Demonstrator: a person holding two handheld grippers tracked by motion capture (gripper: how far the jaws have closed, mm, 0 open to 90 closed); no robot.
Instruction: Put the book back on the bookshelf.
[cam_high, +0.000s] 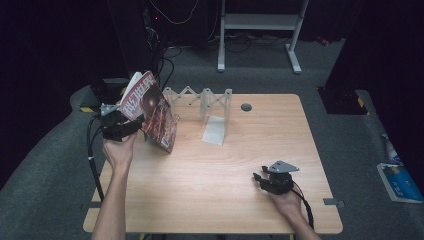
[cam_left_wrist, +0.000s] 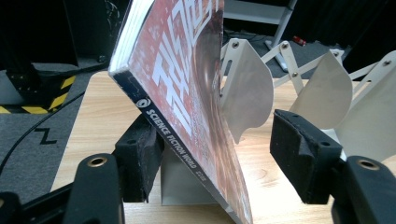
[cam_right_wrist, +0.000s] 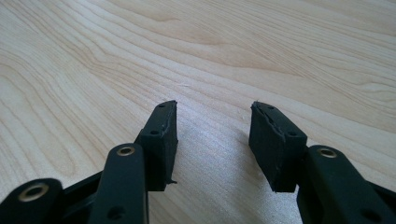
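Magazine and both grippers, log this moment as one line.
left gripper: open, astride tilted magazine | rack: behind | right gripper: open over table

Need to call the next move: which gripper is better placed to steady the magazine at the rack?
Left. The left gripper has its jaws around the magazine beside the rack; the right gripper rests open far away.

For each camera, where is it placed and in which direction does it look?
High view: above the person's side, facing forward and down on the table; forearms, both grippers.
Left gripper view: on the left gripper, along open jaws at the magazine and rack.
Right gripper view: on the right gripper, over bare wood.
Shared: high and left views show magazine, rack.
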